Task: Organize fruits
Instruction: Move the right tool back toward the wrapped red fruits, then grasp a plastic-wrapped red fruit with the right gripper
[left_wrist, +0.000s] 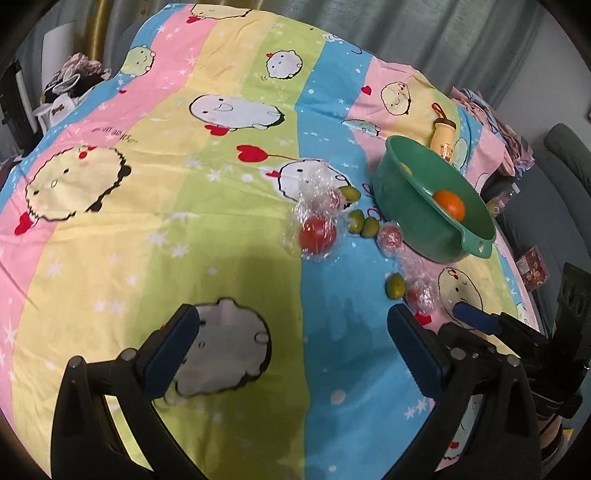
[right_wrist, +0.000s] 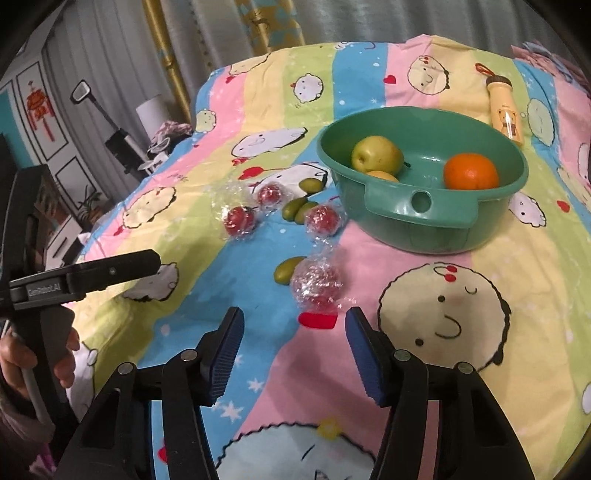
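A green basin (right_wrist: 417, 206) stands on the striped bedsheet and holds an orange (right_wrist: 471, 171), a yellow-green apple (right_wrist: 375, 153) and part of another yellow fruit (right_wrist: 384, 176). The basin (left_wrist: 413, 206) and orange (left_wrist: 450, 204) also show in the left wrist view. Several red fruits in clear plastic wrap (right_wrist: 317, 282) (right_wrist: 240, 220) and small green fruits (right_wrist: 286, 268) lie on the sheet left of the basin. My right gripper (right_wrist: 293, 350) is open and empty, just short of the nearest wrapped fruit. My left gripper (left_wrist: 291, 350) is open and empty, nearer than a wrapped red fruit (left_wrist: 317, 234).
A yellow bottle with a bear print (right_wrist: 504, 110) lies behind the basin. The left gripper's body (right_wrist: 85, 277) shows at the left of the right wrist view. Clothes lie piled at the bed's far edges (left_wrist: 74, 79). Curtains hang behind the bed.
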